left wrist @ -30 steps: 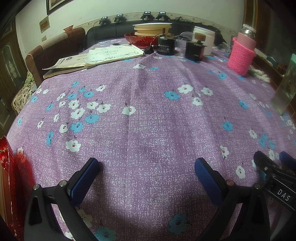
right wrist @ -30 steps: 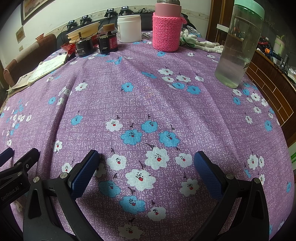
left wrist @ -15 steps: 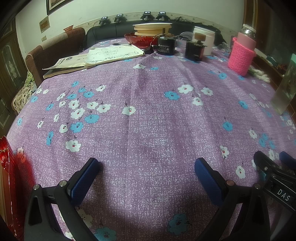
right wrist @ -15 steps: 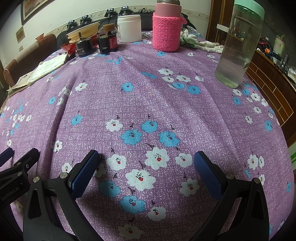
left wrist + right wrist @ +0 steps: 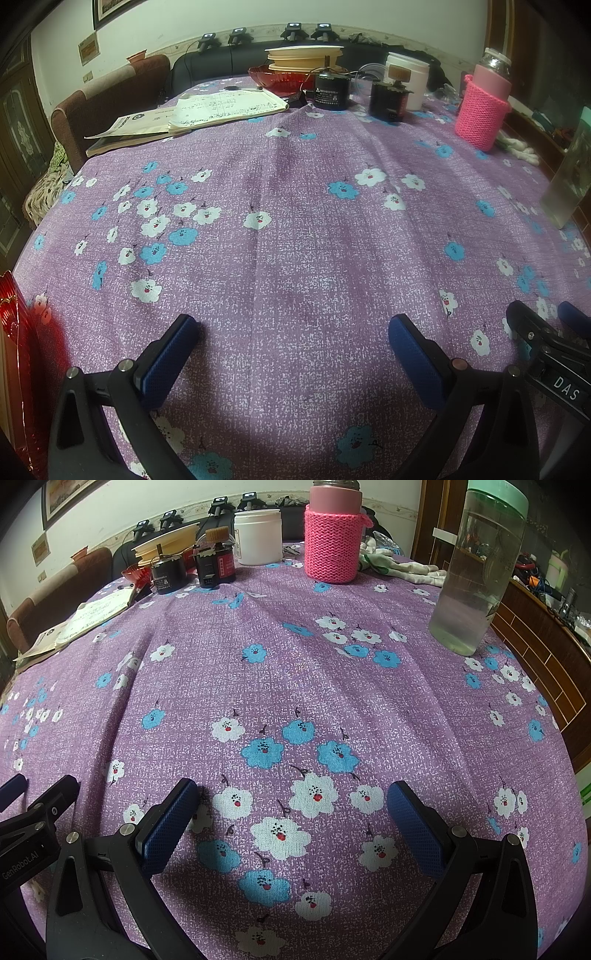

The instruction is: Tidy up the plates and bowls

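Note:
A stack of cream plates and bowls (image 5: 303, 59) rests on a red dish (image 5: 275, 78) at the far edge of the purple flowered tablecloth (image 5: 295, 229). The stack also shows in the right wrist view (image 5: 166, 545), with the red dish (image 5: 133, 572) below it. My left gripper (image 5: 293, 332) is open and empty, low over the near cloth. My right gripper (image 5: 291, 797) is open and empty, beside the left one. The right gripper's tip shows at the left wrist view's right edge (image 5: 543, 328).
Papers and a booklet (image 5: 192, 114) lie far left. Two black jars (image 5: 332, 90), a white tub (image 5: 408, 79), a pink knit-sleeved bottle (image 5: 484, 107) and a clear bottle with green lid (image 5: 480, 565) stand at the back and right. A red packet (image 5: 14, 350) is near left.

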A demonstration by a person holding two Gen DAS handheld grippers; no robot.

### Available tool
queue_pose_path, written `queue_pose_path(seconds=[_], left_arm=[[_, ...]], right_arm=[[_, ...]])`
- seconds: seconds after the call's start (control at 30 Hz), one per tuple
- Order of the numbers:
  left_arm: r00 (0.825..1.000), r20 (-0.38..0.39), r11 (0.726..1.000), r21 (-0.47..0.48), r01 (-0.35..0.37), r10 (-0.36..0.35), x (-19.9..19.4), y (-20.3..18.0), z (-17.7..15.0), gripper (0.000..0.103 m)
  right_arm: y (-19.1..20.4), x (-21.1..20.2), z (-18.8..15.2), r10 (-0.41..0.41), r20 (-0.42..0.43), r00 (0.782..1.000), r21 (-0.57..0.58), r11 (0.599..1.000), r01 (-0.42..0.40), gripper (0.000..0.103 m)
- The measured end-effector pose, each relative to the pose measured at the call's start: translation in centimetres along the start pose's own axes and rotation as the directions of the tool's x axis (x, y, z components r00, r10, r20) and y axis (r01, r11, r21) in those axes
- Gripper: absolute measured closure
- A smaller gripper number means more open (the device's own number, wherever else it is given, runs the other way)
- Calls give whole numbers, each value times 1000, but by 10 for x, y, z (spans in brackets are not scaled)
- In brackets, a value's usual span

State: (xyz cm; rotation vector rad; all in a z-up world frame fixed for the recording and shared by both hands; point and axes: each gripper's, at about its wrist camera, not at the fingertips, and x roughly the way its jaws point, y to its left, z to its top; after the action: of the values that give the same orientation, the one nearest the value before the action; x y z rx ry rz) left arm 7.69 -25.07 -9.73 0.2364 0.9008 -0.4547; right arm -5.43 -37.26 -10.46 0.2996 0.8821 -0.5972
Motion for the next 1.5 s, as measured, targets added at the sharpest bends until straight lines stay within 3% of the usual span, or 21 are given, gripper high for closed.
queue_pose_path(seconds=[0.63,0.77,0.83,0.93,1.03,1.17,1.3,1.4,1.5], left_arm=[[1000,-2,1000,-3,1,-1,0,0,0,1],[999,-14,999,18,33,-33,-3,3,-4,1],[999,-34,999,19,30,-29,-9,6,-7,1],[999,34,999,-1,-39,39,-33,13,-10,1],[991,113,997,-16,-70,71,-76,22,-12,1],[979,182,994,-72,-77,89,-129,43,-22,0],[968,229,989,-126,-74,102,-170,69,-38,0],[953,251,973,-195,-123,170,-193,96,-51,0],[940,244,946,-276,-170,240,-208,126,-66,0]], right_arm=[[0,0,0,1,1,1000,0,1000,-1,0],[0,-1,-1,6,-13,1000,3,1000,-6,1],[-3,-9,-4,34,12,999,43,998,-34,1],[-7,-37,-7,98,120,988,66,992,-106,0],[-5,-68,-12,100,239,966,42,993,-113,0],[8,-113,-21,155,379,912,-28,987,-156,0],[26,-146,-29,231,449,863,-103,973,-207,0],[50,-173,-40,308,488,817,-190,951,-245,0],[79,-191,-48,385,487,784,-272,920,-283,0]])
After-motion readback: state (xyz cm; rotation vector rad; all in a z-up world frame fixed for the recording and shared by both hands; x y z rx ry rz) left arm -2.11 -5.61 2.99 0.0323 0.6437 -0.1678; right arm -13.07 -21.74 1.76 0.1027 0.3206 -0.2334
